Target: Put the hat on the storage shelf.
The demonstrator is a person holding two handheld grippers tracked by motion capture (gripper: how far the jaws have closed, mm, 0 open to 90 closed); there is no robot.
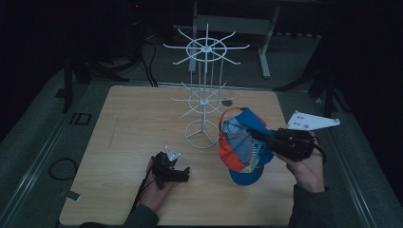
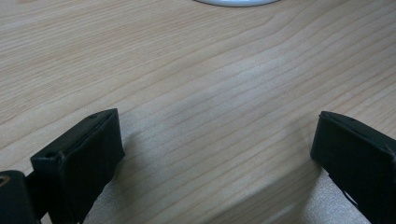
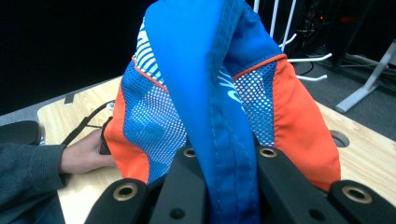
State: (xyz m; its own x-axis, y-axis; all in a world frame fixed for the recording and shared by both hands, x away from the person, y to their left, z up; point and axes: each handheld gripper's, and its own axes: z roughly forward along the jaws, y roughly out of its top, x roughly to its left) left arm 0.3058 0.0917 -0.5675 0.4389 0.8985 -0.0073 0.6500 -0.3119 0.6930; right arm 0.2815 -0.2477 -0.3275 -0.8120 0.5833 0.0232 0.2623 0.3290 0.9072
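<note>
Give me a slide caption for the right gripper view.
Right tongs clamp the blue band of an orange-and-blue mesh cap above the wooden table.

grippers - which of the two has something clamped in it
The right gripper: its jaws pinch the blue and orange cap. The left gripper rests open on the wooden table, holding nothing.

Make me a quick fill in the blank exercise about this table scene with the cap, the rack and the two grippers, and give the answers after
1. The right gripper is shut on the blue and orange ____.
2. The left gripper rests on the wooden table with its jaws ____.
3. The white wire rack stands on the table with ____ hanging on its hooks.
4. In the high view, the cap is to the ____ of the rack's round base.

Answers: cap; open; nothing; right
</note>
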